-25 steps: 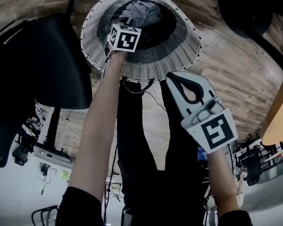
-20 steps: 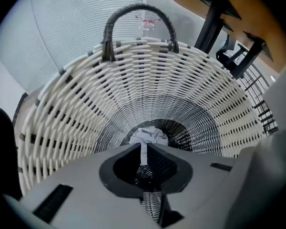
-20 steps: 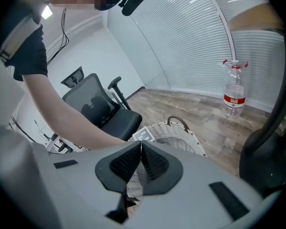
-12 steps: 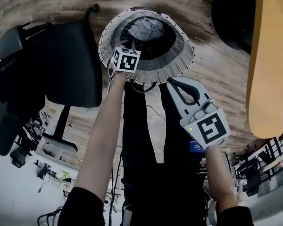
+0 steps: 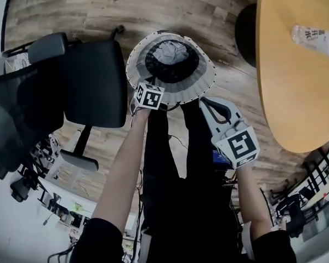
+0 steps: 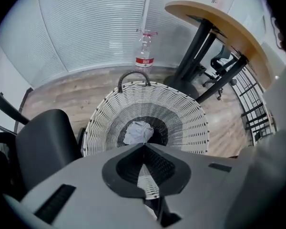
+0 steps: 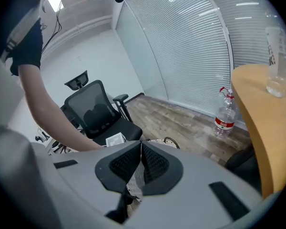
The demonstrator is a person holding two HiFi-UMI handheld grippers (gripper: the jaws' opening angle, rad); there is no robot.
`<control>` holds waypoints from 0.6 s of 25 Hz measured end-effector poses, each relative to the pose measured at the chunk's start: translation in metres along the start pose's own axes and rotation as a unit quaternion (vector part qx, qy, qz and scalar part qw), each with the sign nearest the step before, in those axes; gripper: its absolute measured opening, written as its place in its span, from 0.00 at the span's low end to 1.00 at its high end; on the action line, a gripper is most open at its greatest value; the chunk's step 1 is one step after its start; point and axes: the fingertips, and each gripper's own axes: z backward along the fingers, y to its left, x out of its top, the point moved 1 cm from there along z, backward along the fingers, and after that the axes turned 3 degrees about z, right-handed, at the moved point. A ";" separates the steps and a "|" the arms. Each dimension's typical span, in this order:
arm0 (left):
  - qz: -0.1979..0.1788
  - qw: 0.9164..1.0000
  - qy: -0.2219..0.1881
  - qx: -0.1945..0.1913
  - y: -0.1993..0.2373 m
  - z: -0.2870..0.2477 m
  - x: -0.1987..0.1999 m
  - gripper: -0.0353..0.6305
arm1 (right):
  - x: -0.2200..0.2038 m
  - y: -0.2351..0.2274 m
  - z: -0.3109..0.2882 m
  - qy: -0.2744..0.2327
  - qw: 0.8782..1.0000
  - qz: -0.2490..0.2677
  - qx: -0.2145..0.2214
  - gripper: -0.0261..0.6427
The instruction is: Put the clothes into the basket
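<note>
While the white basket [image 5: 207, 76] stood on the wood floor [image 5: 98, 10], grey clothes [image 5: 170, 52] lay in its bottom; left gripper [image 6: 144, 146] above near rim, jaws just closed, empty; right gripper [image 7: 141, 144] jaws together, empty

Basket [image 6: 181, 113] near rim hidden behind left gripper [image 6: 144, 148]

I see a crumpled grey garment [image 5: 170, 52] lying at the bottom of the upright white wicker basket [image 5: 204, 87] on the wood floor [image 5: 98, 15].
</note>
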 end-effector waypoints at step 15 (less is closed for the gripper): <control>-0.015 0.999 -0.032 -0.026 -0.009 0.132 -0.007 0.07 | 0.070 0.027 0.068 -0.035 0.998 0.023 -0.054 0.07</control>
